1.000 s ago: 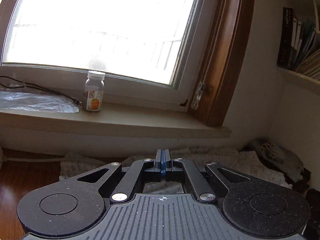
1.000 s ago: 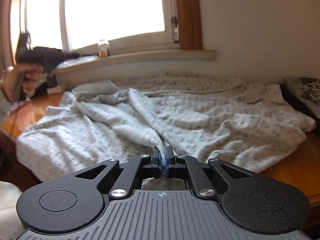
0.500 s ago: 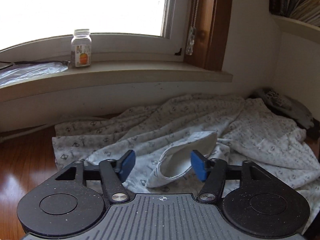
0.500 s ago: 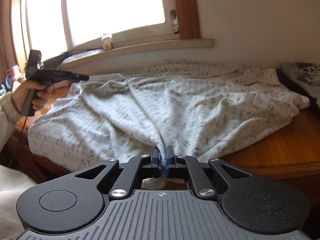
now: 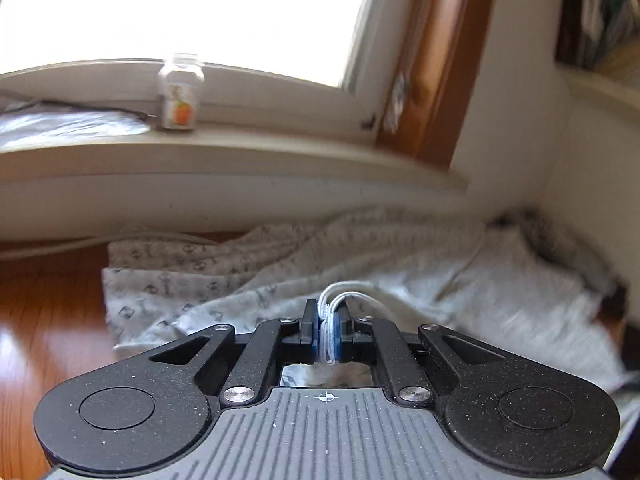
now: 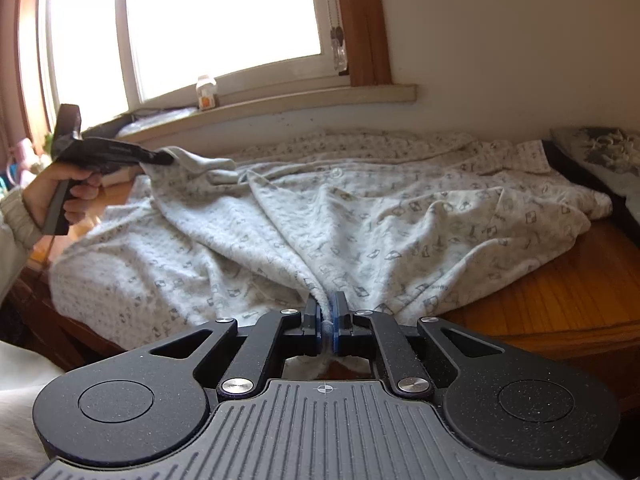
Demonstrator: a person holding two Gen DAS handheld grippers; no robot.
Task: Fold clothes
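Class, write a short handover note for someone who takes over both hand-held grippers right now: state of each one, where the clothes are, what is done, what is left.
Left hand-held gripper: jaws have just been closing and are now clamped on a bunched white edge of the shirt.
Right hand-held gripper: shut on the shirt's near edge.
Shirt: patterned, rumpled, spread over the wooden table below the windowsill.
Done: both holds taken.
Left: no fold shows yet; probably pull the shirt flat, then fold it.

Between our blue fingertip pads [image 6: 335, 330] we see a pale grey cotton shirt [image 6: 360, 224] printed with small dark grey motifs. Beyond the fingers lies an orange-brown wooden table [image 6: 560, 300].
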